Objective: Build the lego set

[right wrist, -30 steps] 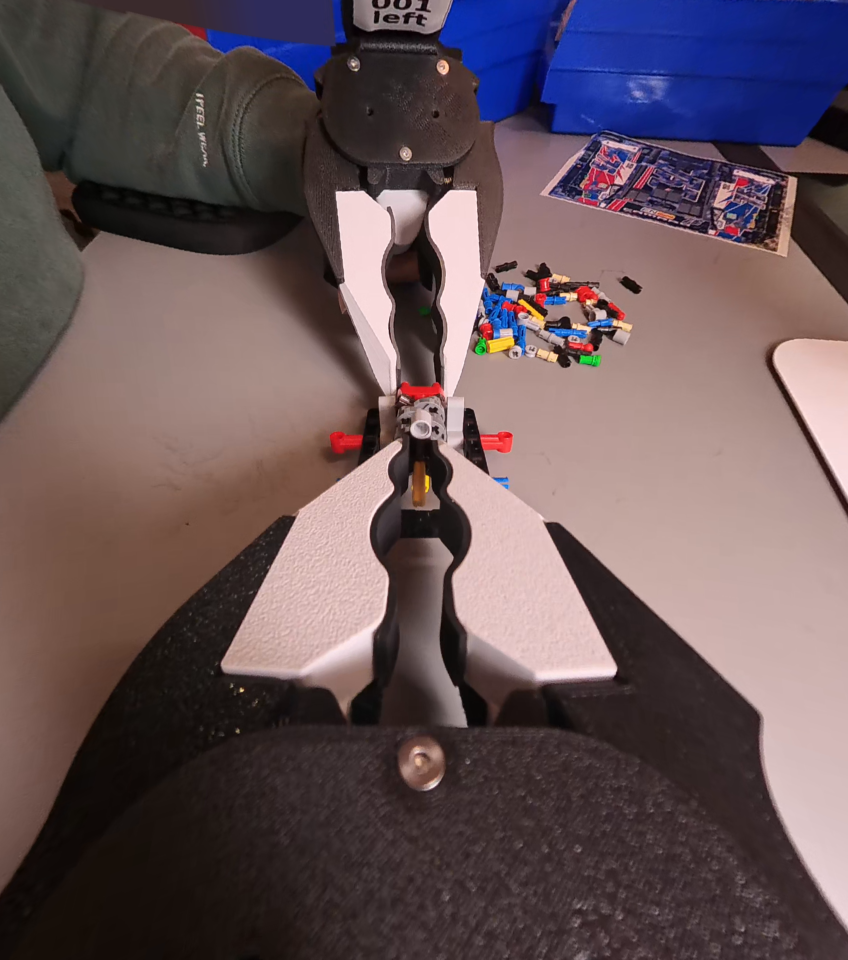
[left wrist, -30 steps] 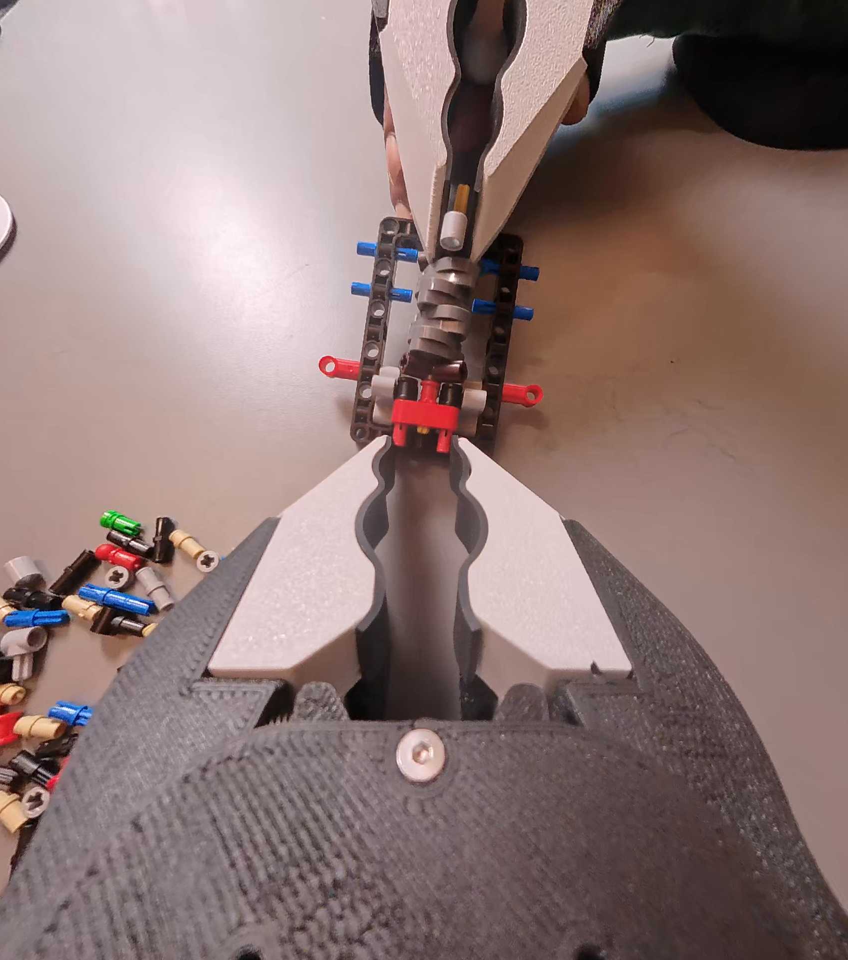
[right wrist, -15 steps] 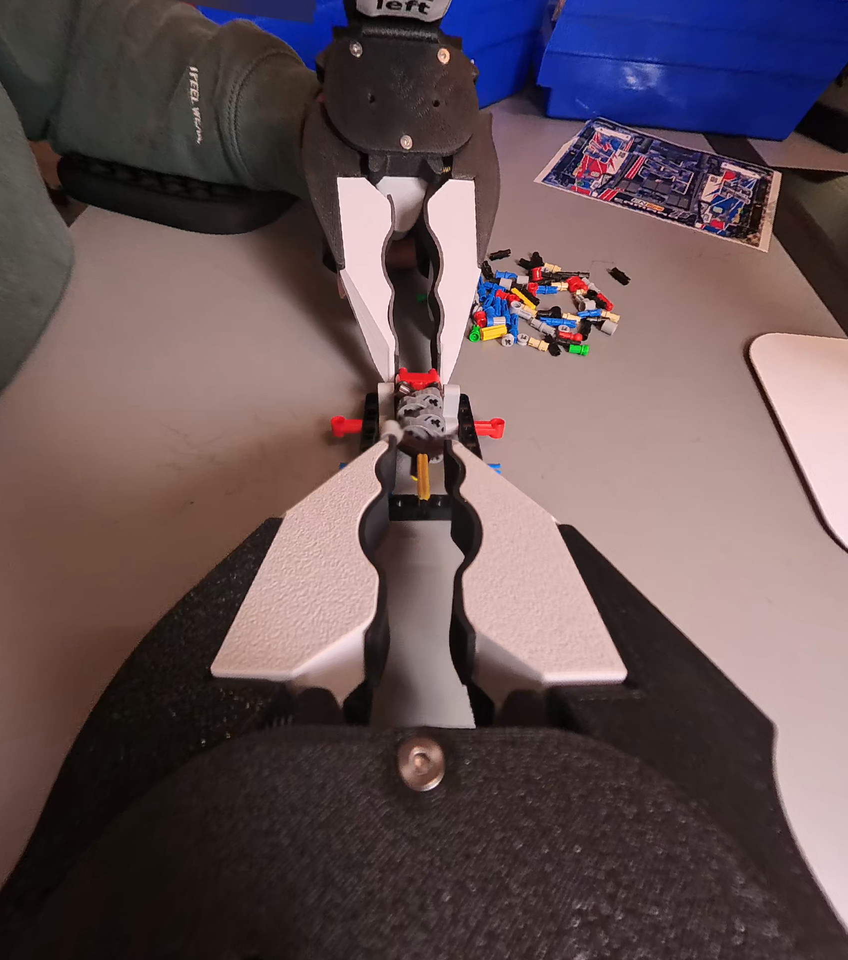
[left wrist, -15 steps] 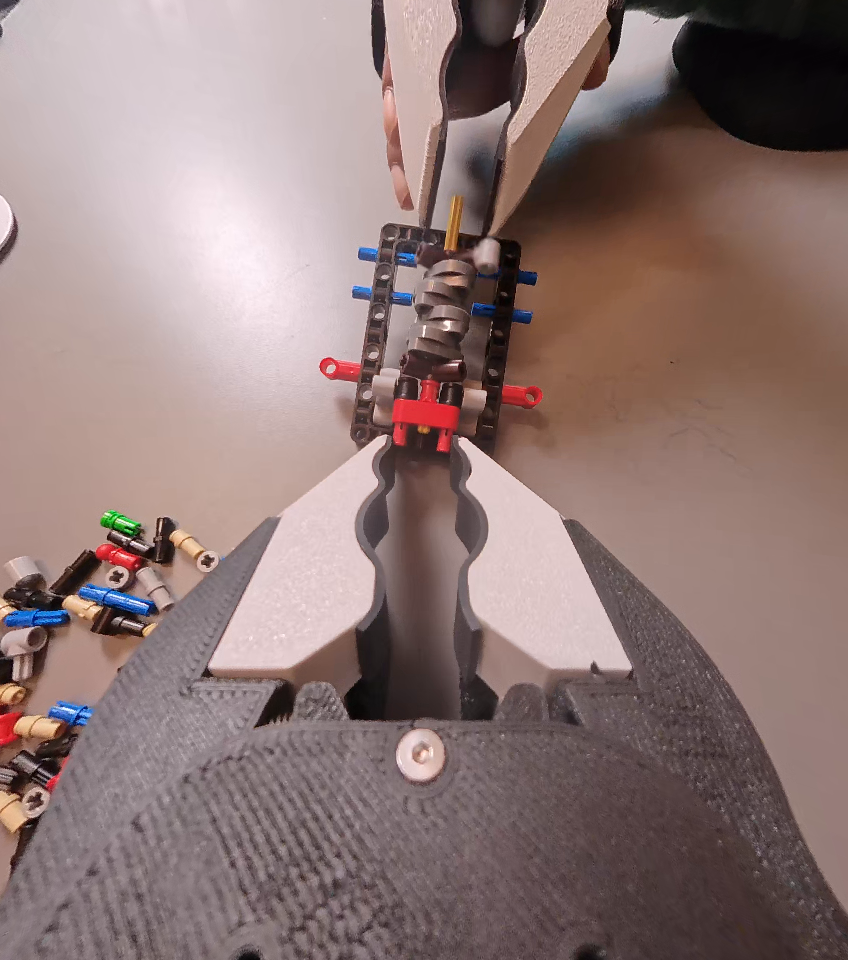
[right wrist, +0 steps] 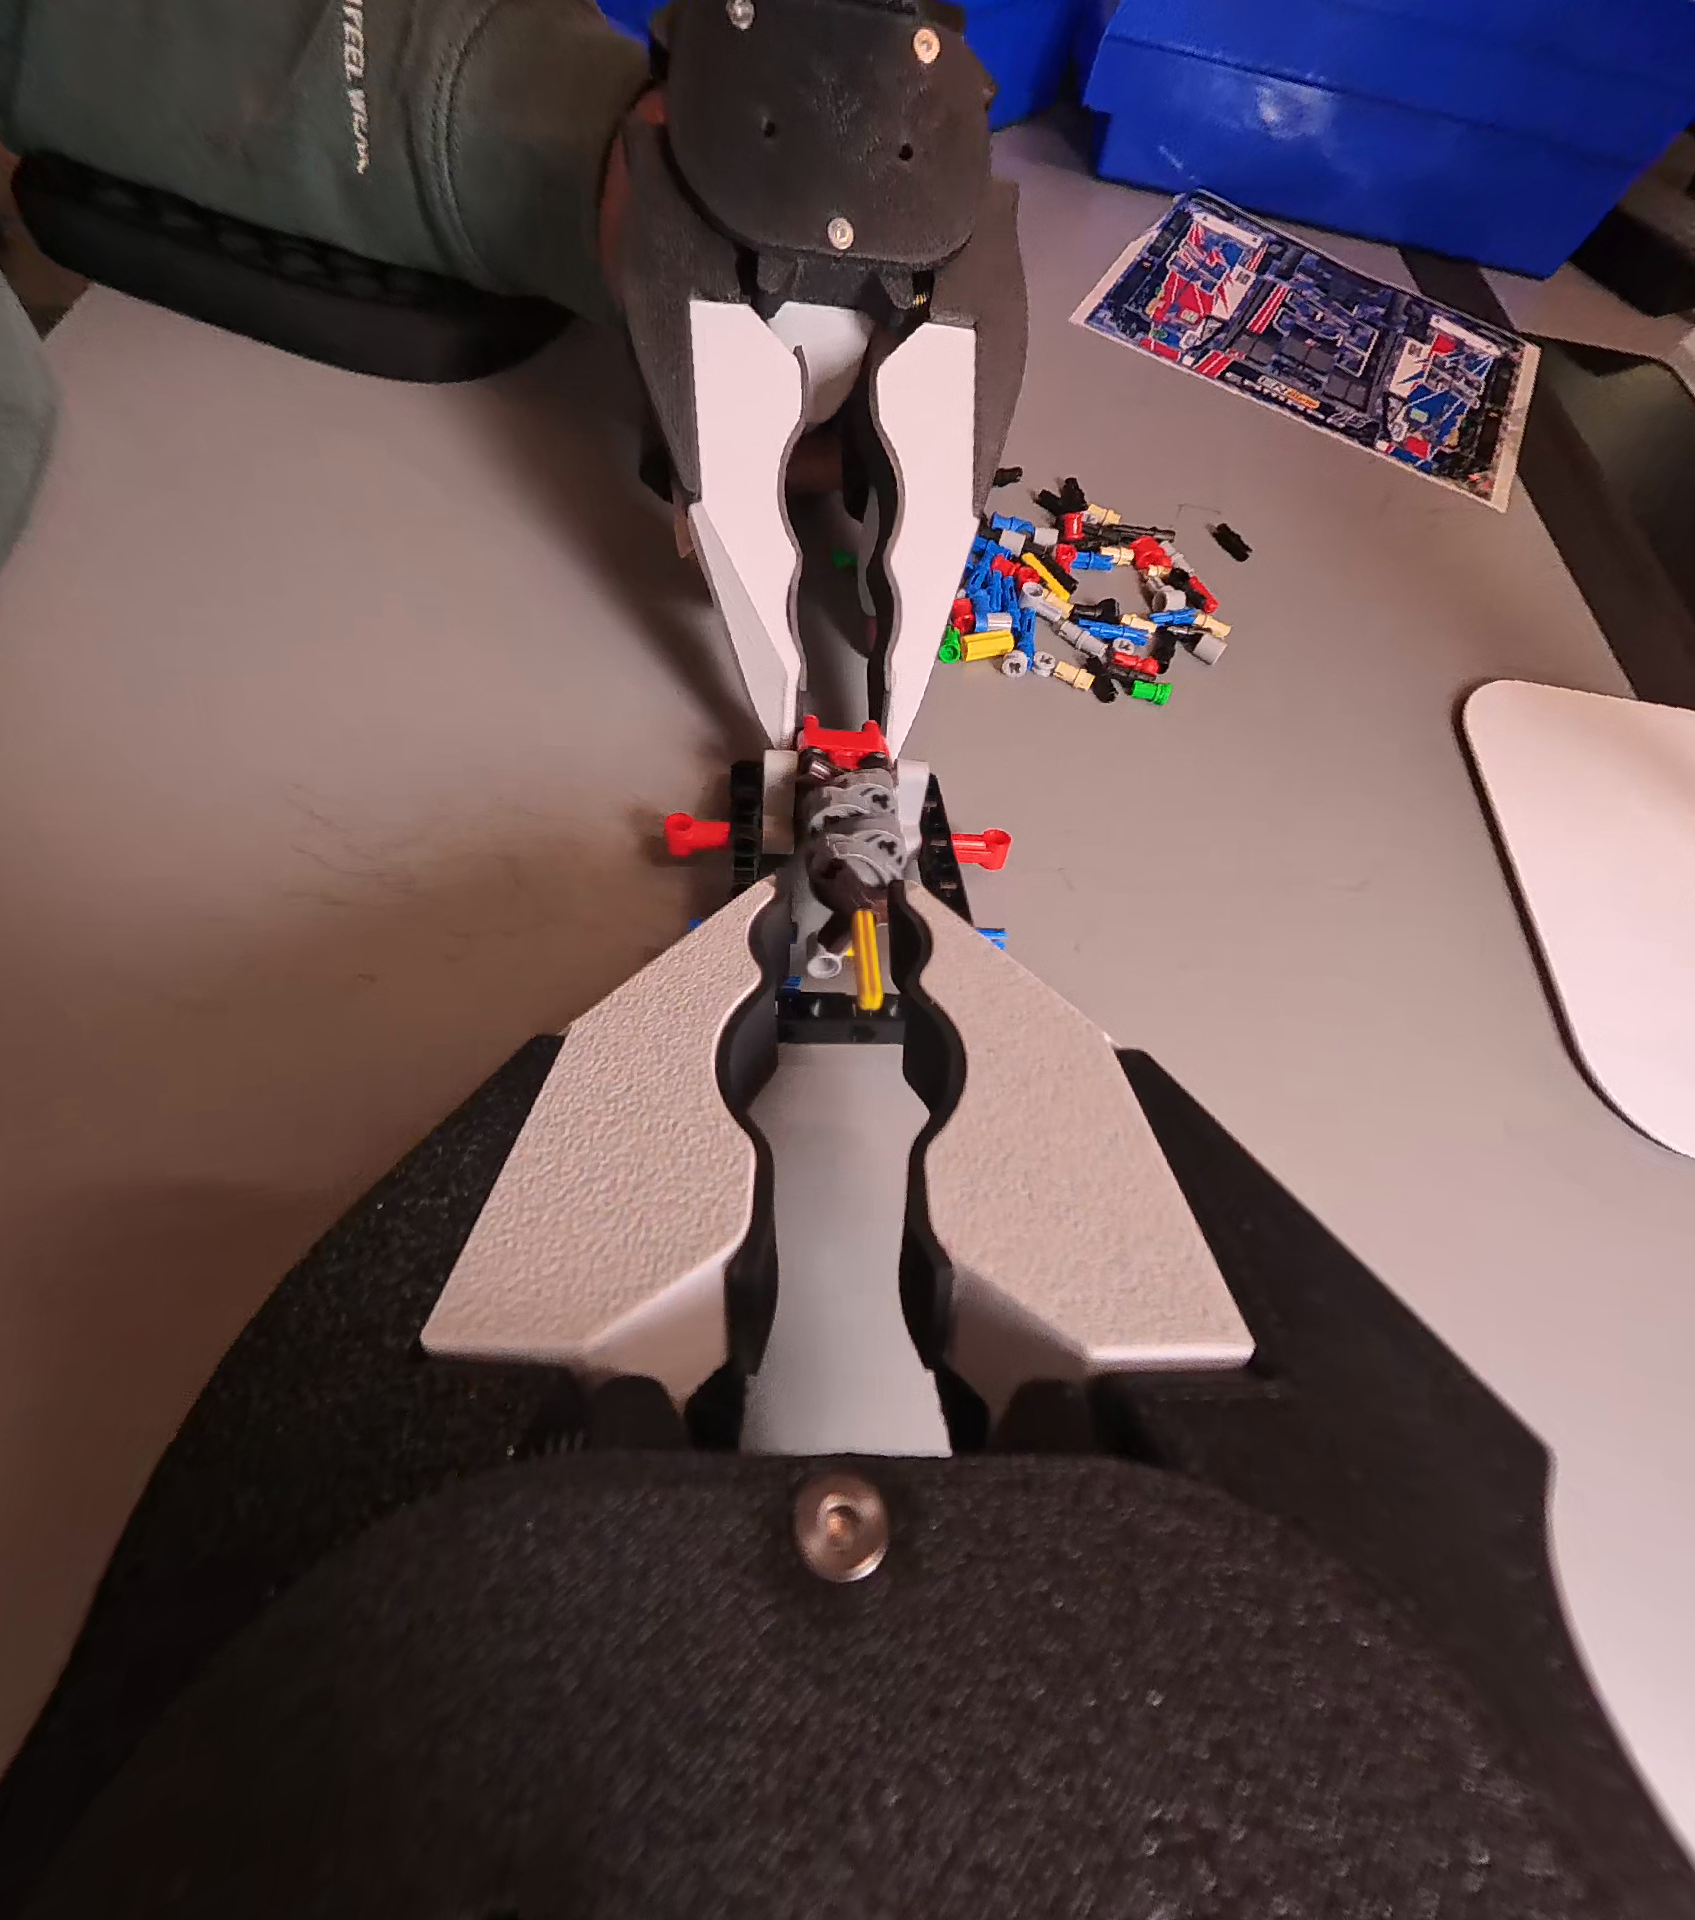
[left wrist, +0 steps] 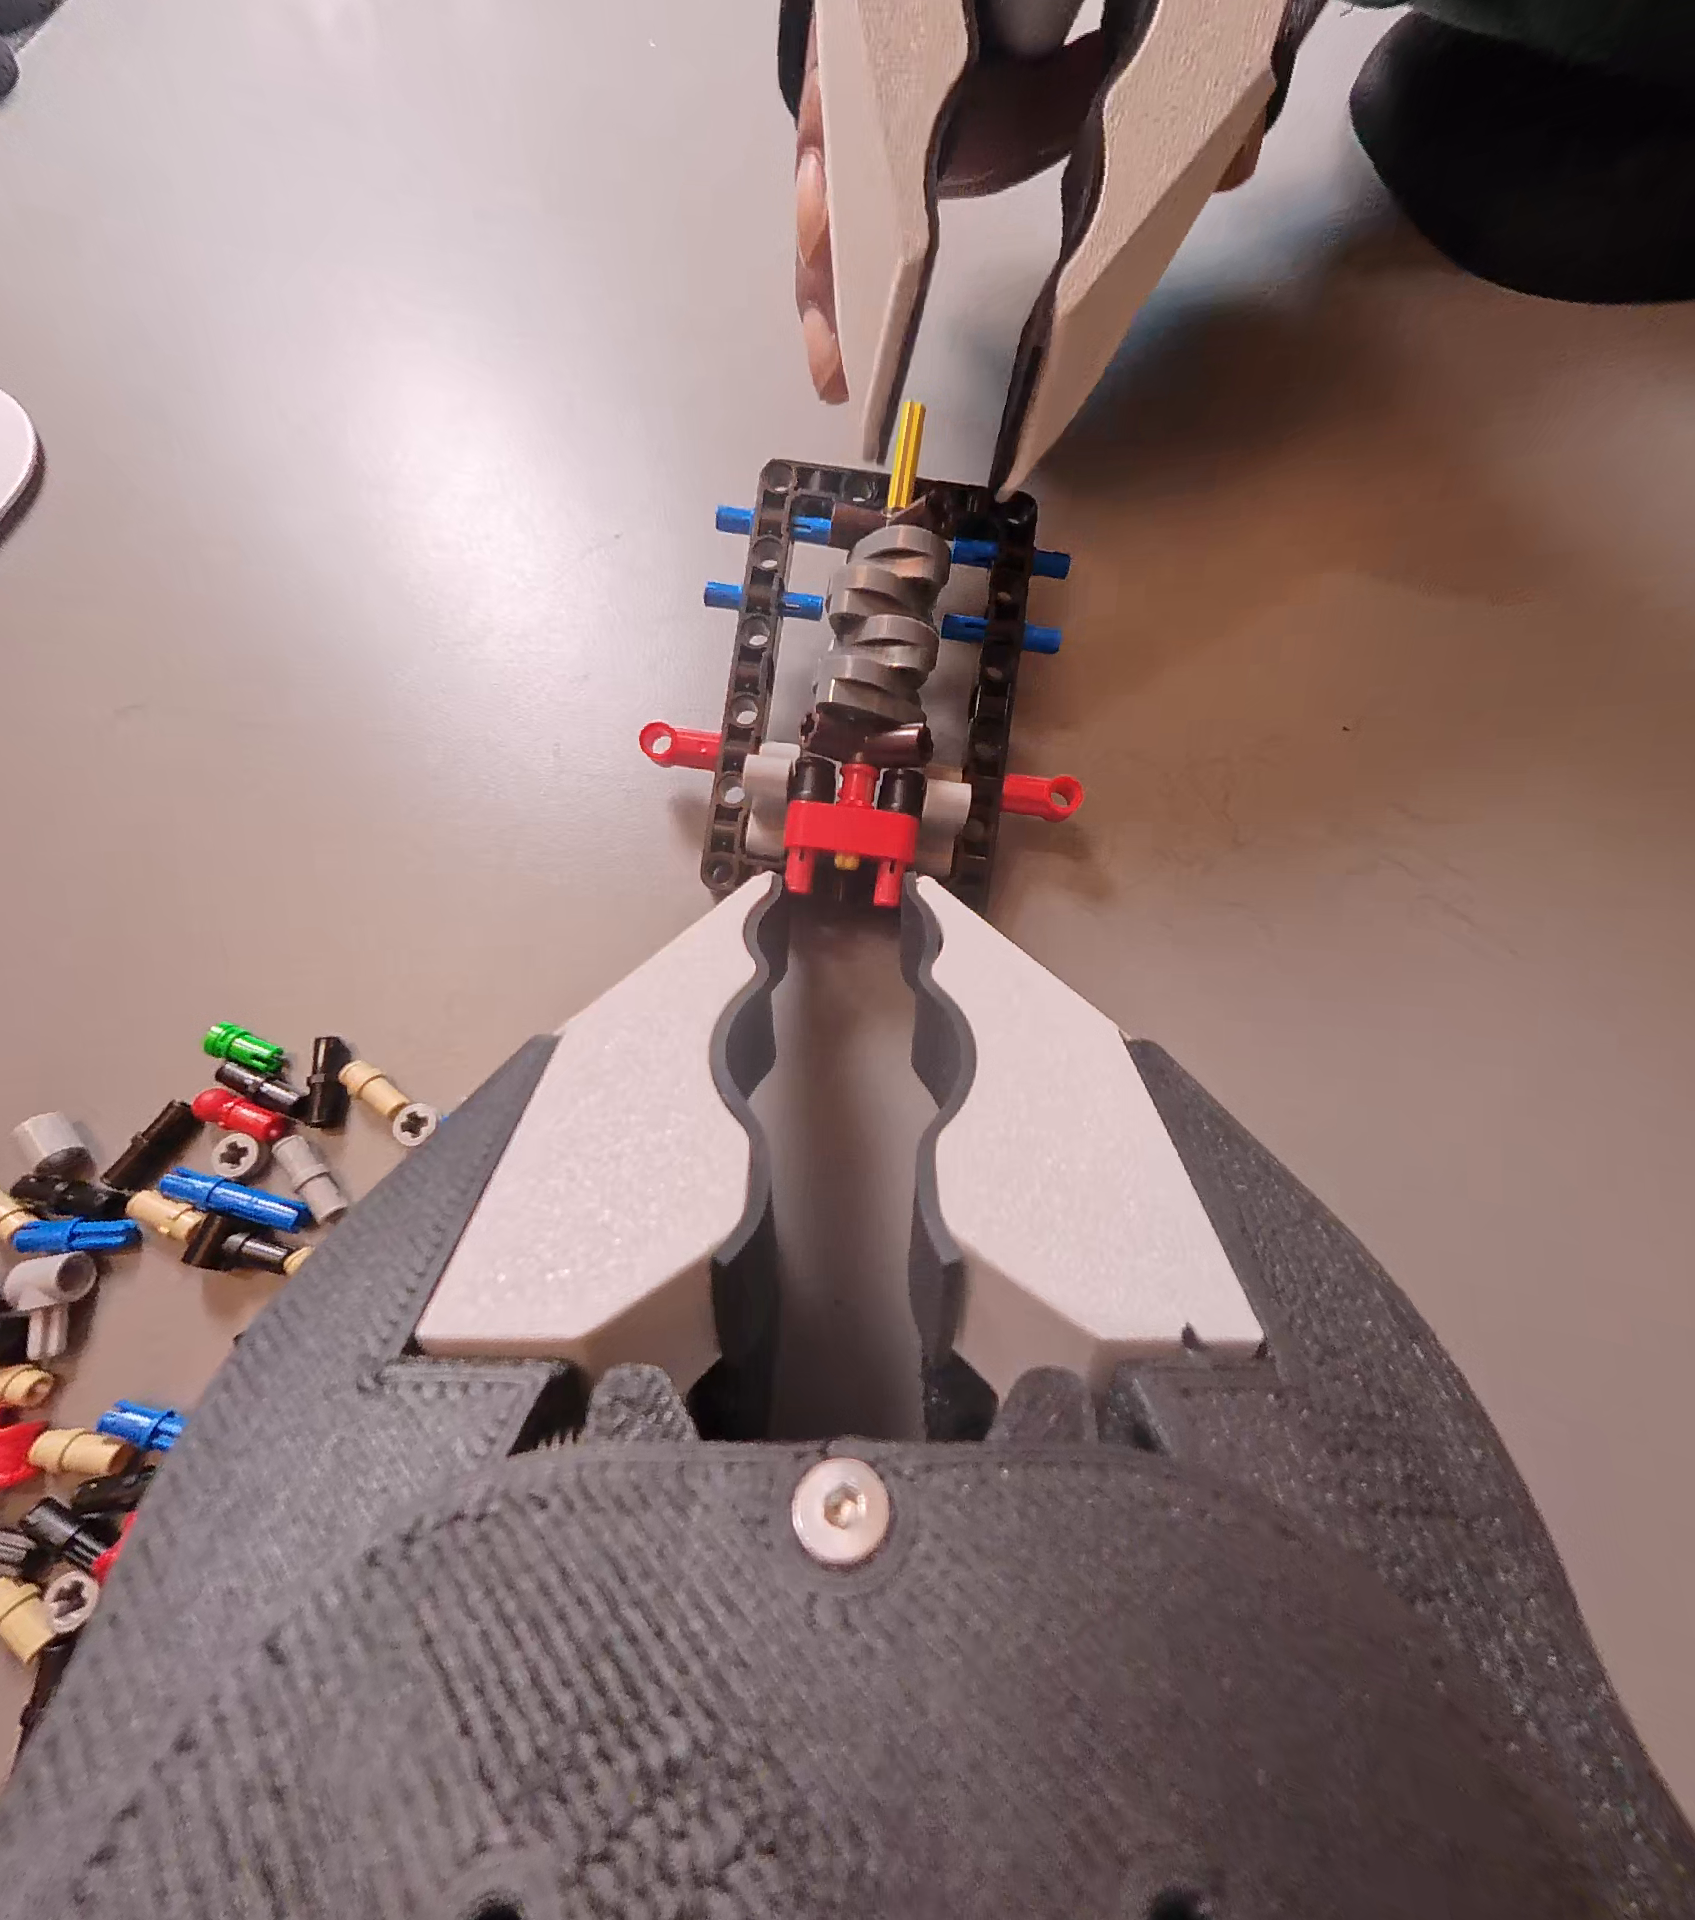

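**Lego frame lies lengthwise between our two grippers**

Lego frame [left wrist: 874,686] rests flat on the table [left wrist: 1342,831], long axis running from left gripper [left wrist: 841,883] to right gripper [right wrist: 838,914]. One yellow axle [right wrist: 866,971] sticks out between the right jaws, parted and seemingly empty. Left jaws, narrowly apart, bracket the one red connector [left wrist: 850,831], perhaps touching. We count four blue pins, two red.

Bare table [left wrist: 407,520] upper left of the left wrist view; loose pins [left wrist: 126,1247] clutter the lower left, right gripper [left wrist: 942,473] blocks the assembly's [left wrist: 879,675] far end.
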A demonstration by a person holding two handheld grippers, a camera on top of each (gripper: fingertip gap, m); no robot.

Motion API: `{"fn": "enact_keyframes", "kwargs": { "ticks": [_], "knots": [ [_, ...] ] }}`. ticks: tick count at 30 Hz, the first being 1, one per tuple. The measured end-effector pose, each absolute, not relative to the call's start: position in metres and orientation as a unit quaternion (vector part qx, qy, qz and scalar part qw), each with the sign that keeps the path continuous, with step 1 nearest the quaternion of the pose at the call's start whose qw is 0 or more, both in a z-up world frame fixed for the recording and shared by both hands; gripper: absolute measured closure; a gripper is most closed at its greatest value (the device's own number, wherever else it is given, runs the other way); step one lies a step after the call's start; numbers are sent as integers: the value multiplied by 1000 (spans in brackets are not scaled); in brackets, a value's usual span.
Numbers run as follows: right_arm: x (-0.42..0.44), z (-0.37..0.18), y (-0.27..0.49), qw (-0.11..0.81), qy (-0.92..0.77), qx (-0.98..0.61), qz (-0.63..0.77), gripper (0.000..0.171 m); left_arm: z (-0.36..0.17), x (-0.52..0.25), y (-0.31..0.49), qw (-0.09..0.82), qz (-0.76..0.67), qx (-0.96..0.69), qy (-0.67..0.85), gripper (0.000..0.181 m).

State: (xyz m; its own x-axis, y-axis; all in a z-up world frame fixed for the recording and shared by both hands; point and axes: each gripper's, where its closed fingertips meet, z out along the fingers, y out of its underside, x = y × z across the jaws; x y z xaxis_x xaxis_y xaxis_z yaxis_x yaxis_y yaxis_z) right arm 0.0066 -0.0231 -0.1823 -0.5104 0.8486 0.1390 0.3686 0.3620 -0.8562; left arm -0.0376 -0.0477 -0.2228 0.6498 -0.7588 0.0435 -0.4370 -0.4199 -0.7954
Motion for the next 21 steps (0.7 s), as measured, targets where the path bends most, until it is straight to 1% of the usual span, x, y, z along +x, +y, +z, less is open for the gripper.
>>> {"fn": "enact_keyframes", "kwargs": {
  "ticks": [5, 7, 13, 21],
  "knots": [
    [2, -188, -23, 299, -772, -402, 391, 159, -222, -37, -47, 401, -196, -814, 371, 161],
    [1, -188, -21, 297, -767, -409, 394, 166, -222, -36, -47, 405, -190, -811, 376, 161],
    [0, -201, -6, 271, -748, -470, 382, 167, -220, -31, -50, 415, -175, -797, 403, 161],
    [1, -209, -8, 271, -760, -470, 357, 168, -220, -32, -49, 417, -172, -799, 398, 161]
  ]
}}
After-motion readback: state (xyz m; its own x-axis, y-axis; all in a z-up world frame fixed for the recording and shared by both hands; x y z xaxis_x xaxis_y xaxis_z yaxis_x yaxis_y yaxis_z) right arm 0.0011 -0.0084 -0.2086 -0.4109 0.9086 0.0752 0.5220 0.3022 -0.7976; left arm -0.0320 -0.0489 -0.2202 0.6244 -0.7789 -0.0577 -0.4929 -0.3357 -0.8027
